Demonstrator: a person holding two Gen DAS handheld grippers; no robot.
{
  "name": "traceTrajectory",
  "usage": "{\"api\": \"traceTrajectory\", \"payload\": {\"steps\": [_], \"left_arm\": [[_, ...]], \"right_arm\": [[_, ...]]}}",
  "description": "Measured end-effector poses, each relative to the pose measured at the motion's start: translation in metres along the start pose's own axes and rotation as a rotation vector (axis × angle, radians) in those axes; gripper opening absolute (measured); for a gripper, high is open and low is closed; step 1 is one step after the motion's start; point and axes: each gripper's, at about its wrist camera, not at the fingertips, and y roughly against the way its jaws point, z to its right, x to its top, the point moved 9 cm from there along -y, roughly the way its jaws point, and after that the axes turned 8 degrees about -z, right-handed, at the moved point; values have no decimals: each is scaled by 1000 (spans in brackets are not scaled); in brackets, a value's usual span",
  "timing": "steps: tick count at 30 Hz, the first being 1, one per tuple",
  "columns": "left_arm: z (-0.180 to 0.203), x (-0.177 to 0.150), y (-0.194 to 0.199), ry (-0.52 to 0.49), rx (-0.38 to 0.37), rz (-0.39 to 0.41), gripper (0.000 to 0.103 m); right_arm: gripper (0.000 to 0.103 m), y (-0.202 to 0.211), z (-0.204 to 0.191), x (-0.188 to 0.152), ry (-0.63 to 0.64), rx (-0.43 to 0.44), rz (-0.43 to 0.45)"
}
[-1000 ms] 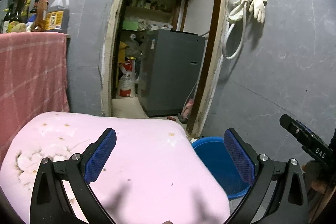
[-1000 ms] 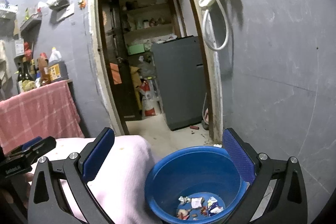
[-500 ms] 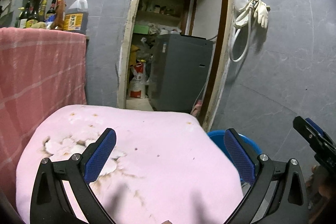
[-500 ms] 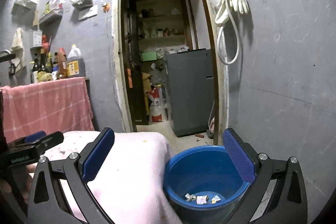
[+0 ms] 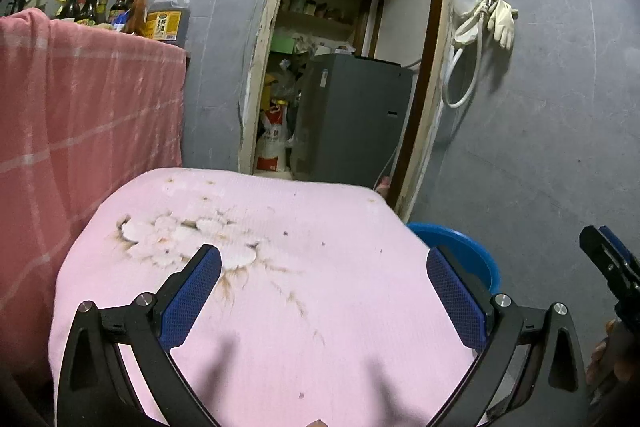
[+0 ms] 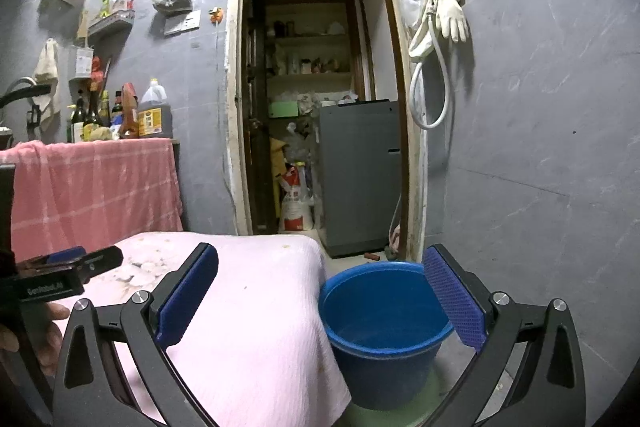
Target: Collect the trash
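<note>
left tool (image 5: 324, 299) released over pink cloth (image 5: 280, 287) | right tool (image 6: 320, 301) released, only its view shows blue bucket (image 6: 384, 331) interior

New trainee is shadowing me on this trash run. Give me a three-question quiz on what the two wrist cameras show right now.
1. True or false: the left gripper is shut on trash.
2. Which side of the pink-covered table is the blue bucket on, in the right wrist view?
3. What hangs on the wall right of the doorway: A) gloves B) pan C) towel

Key: 1 false, both grippers open and empty; 2 right; 3 A.
</note>
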Motion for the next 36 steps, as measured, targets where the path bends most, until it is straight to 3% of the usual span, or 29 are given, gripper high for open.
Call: {"api": "traceTrajectory", "payload": {"steps": [8,17,27,36], "left_arm": [[-4,-25,21,3,18,5,101],[-2,-57,36,-69,81,44,101],[-3,-66,42,-67,54,95,101],[3,-71,44,-102,74,118,101]], "right_arm": [[103,15,-9,-23,14,-18,-37],[103,22,-11,-47,7,-23,-50],[103,29,-16,-64,29,-20,-20],[103,28,-18,-71,36,-22,-29]]}}
